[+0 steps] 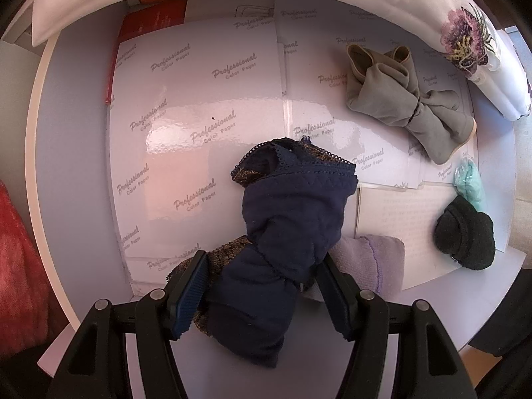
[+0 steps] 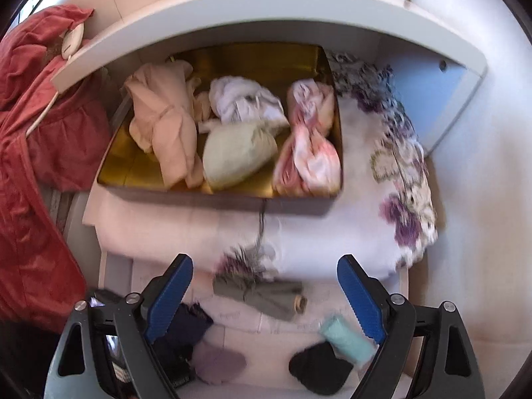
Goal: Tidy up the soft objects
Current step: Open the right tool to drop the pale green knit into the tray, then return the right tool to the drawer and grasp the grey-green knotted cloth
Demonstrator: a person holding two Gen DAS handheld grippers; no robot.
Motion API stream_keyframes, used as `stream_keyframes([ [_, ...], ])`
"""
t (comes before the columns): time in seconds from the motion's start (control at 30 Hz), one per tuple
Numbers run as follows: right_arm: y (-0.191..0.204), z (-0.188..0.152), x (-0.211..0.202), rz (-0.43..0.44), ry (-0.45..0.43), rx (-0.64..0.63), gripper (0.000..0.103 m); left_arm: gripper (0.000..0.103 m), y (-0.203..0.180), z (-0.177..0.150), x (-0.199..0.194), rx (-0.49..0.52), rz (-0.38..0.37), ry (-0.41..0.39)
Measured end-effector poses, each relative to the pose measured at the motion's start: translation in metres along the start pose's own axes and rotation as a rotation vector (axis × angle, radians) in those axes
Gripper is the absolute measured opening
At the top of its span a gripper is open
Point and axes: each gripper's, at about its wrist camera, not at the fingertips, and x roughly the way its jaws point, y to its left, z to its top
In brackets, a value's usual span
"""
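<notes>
My left gripper (image 1: pixel 261 294) is shut on a navy lace-trimmed cloth bundle (image 1: pixel 286 219), holding it just over the white paper-lined surface (image 1: pixel 199 99). A grey tied bundle (image 1: pixel 405 99), a mint bundle (image 1: pixel 469 183), a black sock roll (image 1: pixel 465 236) and a lilac sock (image 1: pixel 375 262) lie there too. My right gripper (image 2: pixel 266 296) is open and empty above the same items: the grey bundle (image 2: pixel 266 294), mint bundle (image 2: pixel 345 337), black roll (image 2: pixel 316 369), lilac sock (image 2: pixel 216 364) and navy bundle (image 2: pixel 181 332). A gold tin (image 2: pixel 139 166) behind holds pink, white, pale green and pink-patterned bundles.
A floral white folded fabric (image 2: pixel 382 199) lies under and right of the tin; it also shows at the left wrist view's upper right (image 1: pixel 472 43). Red cloth (image 2: pixel 30 139) hangs at the left. A white shelf edge (image 2: pixel 266 10) overhangs the tin.
</notes>
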Motion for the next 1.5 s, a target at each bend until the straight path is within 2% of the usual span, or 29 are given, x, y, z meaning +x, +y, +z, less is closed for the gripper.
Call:
stream_keyframes([
  [0.13,-0.009,-0.03,0.013,0.001,0.064,0.022,0.092,0.066,0.0,-0.001,-0.001,-0.001,0.003,-0.002],
  [0.27,-0.017,-0.056,0.052,-0.034,0.176,0.031,0.092,0.066,0.002,-0.002,-0.003,-0.004,-0.001,-0.005],
  [0.4,-0.015,-0.058,0.083,-0.068,0.213,0.01,0.092,0.066,0.006,-0.003,-0.002,-0.008,-0.007,-0.005],
  [0.53,-0.008,-0.05,0.104,-0.08,0.208,-0.033,0.092,0.066,0.009,-0.003,-0.003,-0.023,-0.017,-0.003],
  [0.7,0.005,-0.044,0.126,-0.046,0.211,-0.087,0.092,0.066,0.013,-0.002,-0.003,-0.033,-0.024,0.0],
  [0.8,0.006,-0.046,0.139,0.016,0.255,-0.082,0.092,0.066,0.014,-0.003,-0.003,-0.037,-0.025,0.0],
  [0.83,0.005,-0.049,0.142,0.061,0.278,-0.064,0.092,0.066,0.015,-0.003,-0.003,-0.041,-0.027,0.001],
  [0.97,0.005,-0.06,0.141,0.234,0.372,0.01,0.092,0.066,0.02,-0.004,-0.003,-0.046,-0.028,0.003],
  [1.1,0.014,-0.074,0.137,0.311,0.468,0.015,0.092,0.066,0.019,-0.004,-0.002,-0.046,-0.025,0.0],
  [1.23,0.016,-0.08,0.126,0.308,0.49,0.027,0.092,0.066,0.018,-0.005,-0.004,-0.03,-0.012,-0.006],
  [1.5,-0.008,-0.085,0.101,0.23,0.434,0.102,0.092,0.066,0.026,-0.006,-0.011,-0.043,-0.022,-0.019],
])
